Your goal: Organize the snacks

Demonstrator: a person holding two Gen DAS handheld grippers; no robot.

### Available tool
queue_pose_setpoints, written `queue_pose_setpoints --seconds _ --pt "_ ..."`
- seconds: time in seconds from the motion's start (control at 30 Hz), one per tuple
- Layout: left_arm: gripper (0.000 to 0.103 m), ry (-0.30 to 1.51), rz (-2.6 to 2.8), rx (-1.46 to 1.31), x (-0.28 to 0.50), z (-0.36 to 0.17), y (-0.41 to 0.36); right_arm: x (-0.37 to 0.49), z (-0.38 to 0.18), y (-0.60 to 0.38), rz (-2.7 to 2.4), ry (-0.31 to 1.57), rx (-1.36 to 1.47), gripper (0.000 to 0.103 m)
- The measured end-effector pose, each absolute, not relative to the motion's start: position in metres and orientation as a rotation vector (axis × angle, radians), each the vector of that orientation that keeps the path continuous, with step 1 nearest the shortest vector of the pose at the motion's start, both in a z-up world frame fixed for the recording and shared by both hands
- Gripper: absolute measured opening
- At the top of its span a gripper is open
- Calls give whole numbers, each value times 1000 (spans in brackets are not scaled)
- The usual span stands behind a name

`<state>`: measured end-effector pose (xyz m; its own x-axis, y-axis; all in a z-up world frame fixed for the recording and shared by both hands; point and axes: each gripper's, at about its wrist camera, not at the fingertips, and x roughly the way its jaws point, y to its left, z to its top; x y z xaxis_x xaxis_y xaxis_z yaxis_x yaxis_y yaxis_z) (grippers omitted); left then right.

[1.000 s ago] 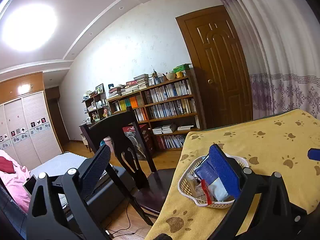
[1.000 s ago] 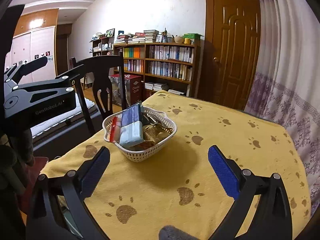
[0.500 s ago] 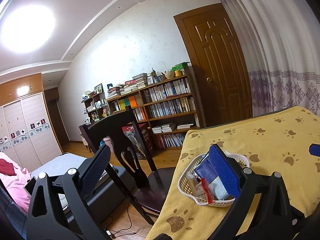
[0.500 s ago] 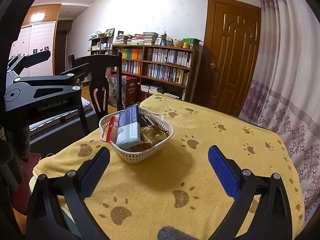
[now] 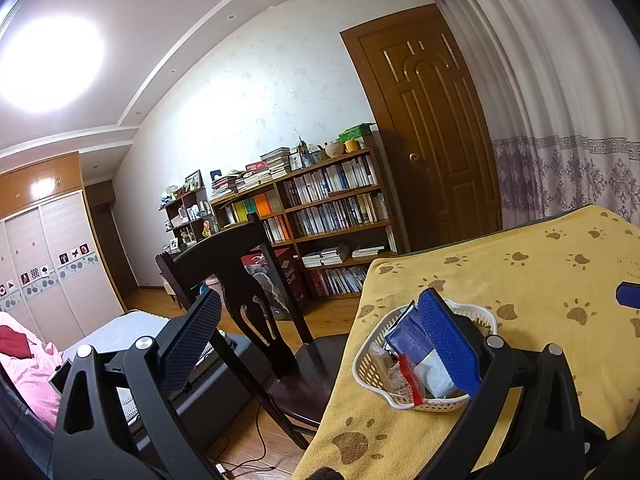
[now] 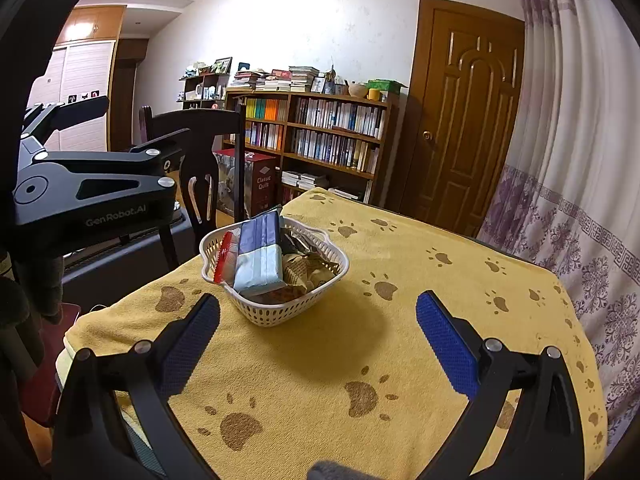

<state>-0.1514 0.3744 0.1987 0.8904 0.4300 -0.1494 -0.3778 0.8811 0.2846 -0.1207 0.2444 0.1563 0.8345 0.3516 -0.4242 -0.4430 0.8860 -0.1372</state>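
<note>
The left gripper (image 5: 320,336) is held off the table's left edge with its jaws spread wide and empty; its left finger hangs over the dark wooden chair (image 5: 236,280) and floor, while its right finger overlaps the white perforated plastic basket (image 6: 276,312) in that view. The basket sits near the left edge of the yellow paw-print tablecloth (image 6: 400,360), holding snack packets: a red-edged pouch (image 6: 225,256), a blue-and-pale pack (image 6: 258,260) standing on edge, and brown wrappers (image 6: 308,272). Only the right wrist view shows the broad open cloth to the right of the basket and the table's far edge. The right gripper (image 6: 318,332) hovers above the near cloth, jaws spread and empty, with the basket ahead between its blue ribbed pads (image 6: 446,340).
</note>
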Motion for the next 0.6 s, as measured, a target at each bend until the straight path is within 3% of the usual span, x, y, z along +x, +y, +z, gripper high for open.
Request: queue_pose_setpoints --seconds 0.6 --pt "100 214 423 256 -150 201 372 -116 154 238 412 404 -217 98"
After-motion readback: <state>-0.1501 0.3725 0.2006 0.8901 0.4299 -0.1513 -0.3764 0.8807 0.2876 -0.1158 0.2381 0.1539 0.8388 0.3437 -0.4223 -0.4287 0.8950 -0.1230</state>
